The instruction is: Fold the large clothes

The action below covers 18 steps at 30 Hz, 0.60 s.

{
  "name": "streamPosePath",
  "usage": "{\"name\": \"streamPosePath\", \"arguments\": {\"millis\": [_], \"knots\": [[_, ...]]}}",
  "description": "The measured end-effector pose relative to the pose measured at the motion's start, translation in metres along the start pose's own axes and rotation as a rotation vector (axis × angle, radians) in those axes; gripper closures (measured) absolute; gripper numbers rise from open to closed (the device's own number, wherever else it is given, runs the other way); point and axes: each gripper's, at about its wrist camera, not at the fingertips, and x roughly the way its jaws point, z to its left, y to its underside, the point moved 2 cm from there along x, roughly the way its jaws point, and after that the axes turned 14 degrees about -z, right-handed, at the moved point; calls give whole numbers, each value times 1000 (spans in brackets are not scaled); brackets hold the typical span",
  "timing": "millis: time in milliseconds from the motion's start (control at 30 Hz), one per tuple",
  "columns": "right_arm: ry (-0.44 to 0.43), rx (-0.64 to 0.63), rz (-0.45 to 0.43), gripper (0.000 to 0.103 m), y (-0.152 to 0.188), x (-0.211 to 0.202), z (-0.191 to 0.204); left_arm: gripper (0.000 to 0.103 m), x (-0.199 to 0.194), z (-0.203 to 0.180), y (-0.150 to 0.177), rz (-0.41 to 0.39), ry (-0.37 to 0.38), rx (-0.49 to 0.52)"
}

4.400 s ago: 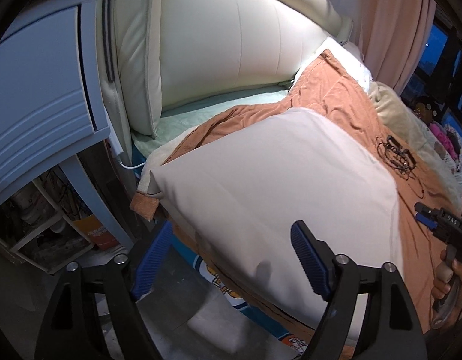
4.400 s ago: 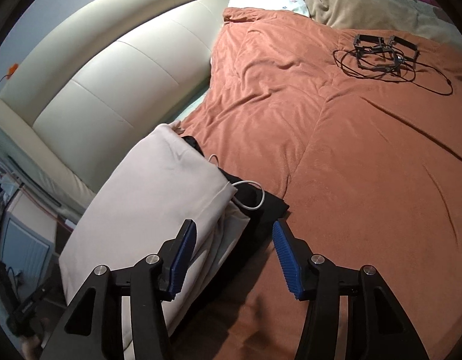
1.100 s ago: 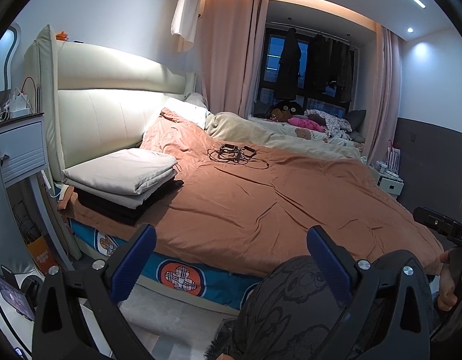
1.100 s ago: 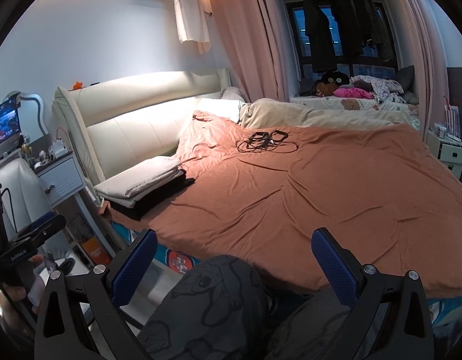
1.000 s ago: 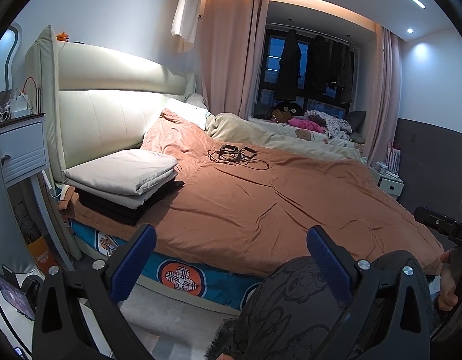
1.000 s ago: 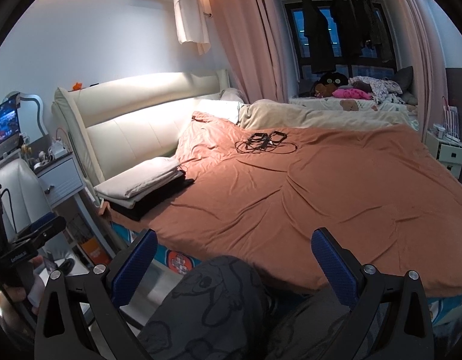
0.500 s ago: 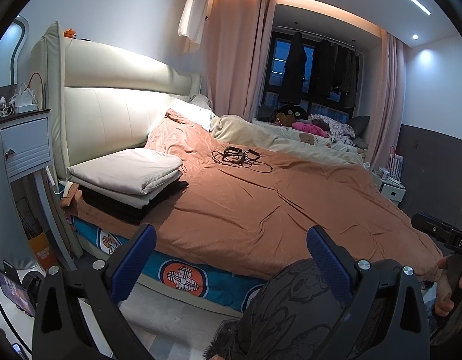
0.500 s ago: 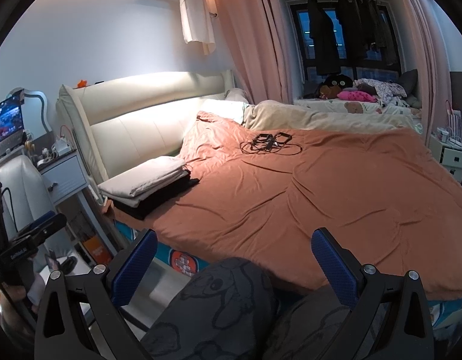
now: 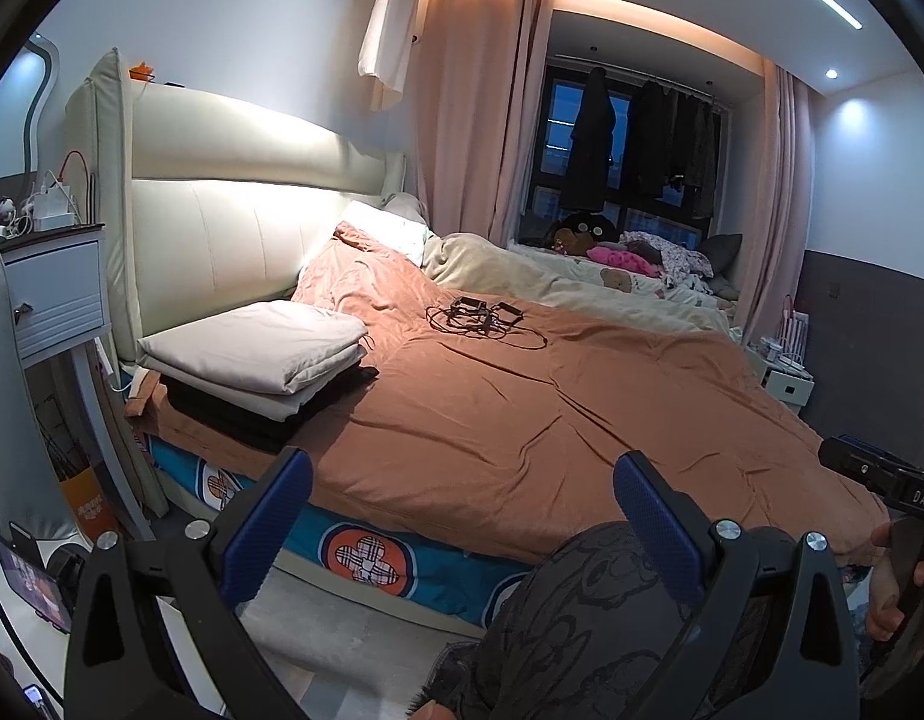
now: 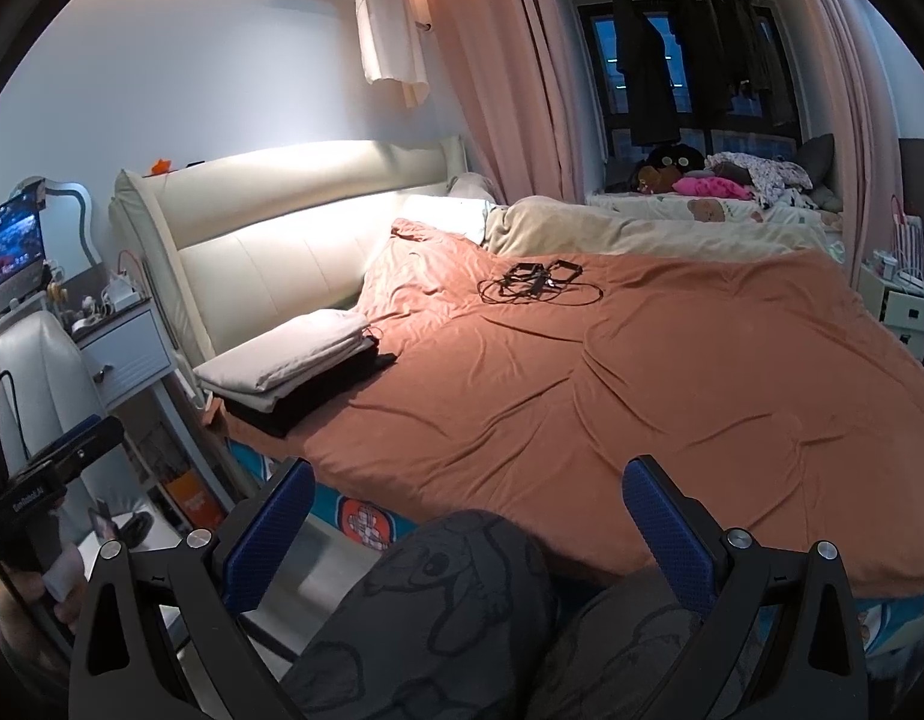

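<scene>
A folded beige garment (image 9: 258,345) lies on top of a folded black garment (image 9: 264,414) at the near left corner of the bed, by the headboard. The stack also shows in the right wrist view (image 10: 288,354). My left gripper (image 9: 462,516) is open and empty, held well back from the bed above my knees. My right gripper (image 10: 468,516) is open and empty too, also back from the bed. Both are far from the stack.
The bed has an orange cover (image 9: 552,414) with a tangle of black cables (image 9: 483,318) in its middle. A beige blanket (image 9: 522,276) lies at the far side. A white nightstand (image 9: 48,294) stands left of the headboard. My patterned trouser knees (image 10: 462,618) fill the foreground.
Since 4.4 s ago both grippers pulled far back from the folded stack and opened wider. Over the last second the views only drifted slightly.
</scene>
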Motion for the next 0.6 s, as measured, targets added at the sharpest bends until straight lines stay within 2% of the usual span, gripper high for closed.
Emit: {"name": "streamPosePath", "arguments": {"millis": [233,400,600], "knots": [[5,-2,-2,0,1,-3,3,0,-7,-8,-1,-5,30,11],[-1,-5,0,0,-1,-5,6,0,-13,-12,-3,-26,15,38],[-7,-19,8,0,0,-5,10,0,-13,-10,-7,-40,0,17]]}}
